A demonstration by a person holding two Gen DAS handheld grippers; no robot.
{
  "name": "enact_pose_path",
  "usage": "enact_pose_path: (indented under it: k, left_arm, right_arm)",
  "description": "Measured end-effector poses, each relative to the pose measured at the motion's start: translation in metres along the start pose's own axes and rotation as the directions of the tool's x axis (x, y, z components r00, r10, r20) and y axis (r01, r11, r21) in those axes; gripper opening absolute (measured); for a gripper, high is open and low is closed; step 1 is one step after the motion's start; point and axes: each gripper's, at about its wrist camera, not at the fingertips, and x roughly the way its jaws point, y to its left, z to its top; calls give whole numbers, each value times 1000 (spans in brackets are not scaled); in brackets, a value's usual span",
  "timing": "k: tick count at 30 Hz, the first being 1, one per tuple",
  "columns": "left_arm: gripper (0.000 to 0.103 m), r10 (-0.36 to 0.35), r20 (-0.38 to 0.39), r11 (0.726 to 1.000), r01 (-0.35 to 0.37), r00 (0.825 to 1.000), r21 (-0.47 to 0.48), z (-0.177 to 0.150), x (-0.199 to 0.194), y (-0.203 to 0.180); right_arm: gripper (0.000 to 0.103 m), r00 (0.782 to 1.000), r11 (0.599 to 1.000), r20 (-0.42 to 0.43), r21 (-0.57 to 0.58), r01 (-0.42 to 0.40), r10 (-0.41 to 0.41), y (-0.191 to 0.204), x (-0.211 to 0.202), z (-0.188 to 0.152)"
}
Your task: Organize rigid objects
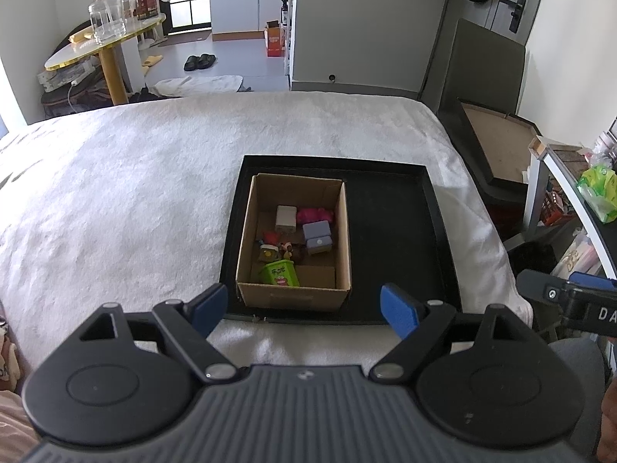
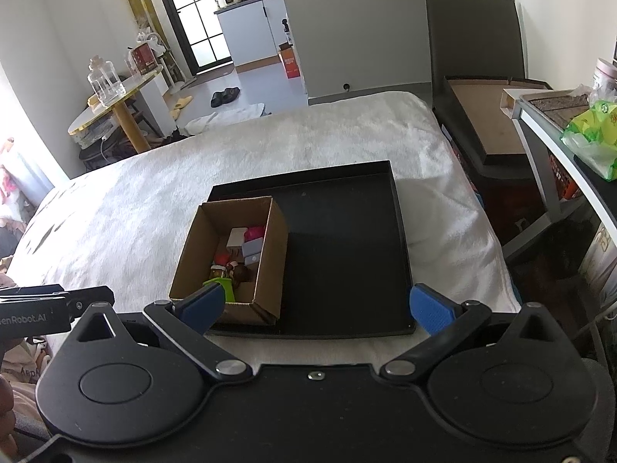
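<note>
An open cardboard box stands in the left half of a black tray on a white blanket. Inside lie several small toys: a green box, a white block, a pink piece, two lilac-grey blocks and small figures. My left gripper hovers open just short of the box's near wall, nothing between its blue pads. My right gripper hangs open over the tray's near edge, also empty.
The white blanket covers a bed around the tray. A dark cabinet with a cardboard sheet stands at the right, with shelves and a green bag beyond. A round table with a glass jar is at the far left.
</note>
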Motion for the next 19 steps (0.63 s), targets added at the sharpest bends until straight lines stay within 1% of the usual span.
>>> enact_pose_path:
  k: [5, 15, 19]
  left_arm:
    - [86, 1, -2, 1000, -1, 1000, 8, -1, 0, -3]
    - [86, -18, 18, 1000, 17, 1000, 10, -2, -4, -3]
    - [86, -16, 9, 1000, 16, 1000, 9, -2, -3, -4]
  right_arm:
    - [103, 1000, 1000, 2, 5, 5, -5, -2, 1, 1]
    - [103, 1000, 1000, -5, 3, 0, 0, -2, 3, 0]
    - [103, 1000, 1000, -7, 4, 0, 0, -2, 4, 0]
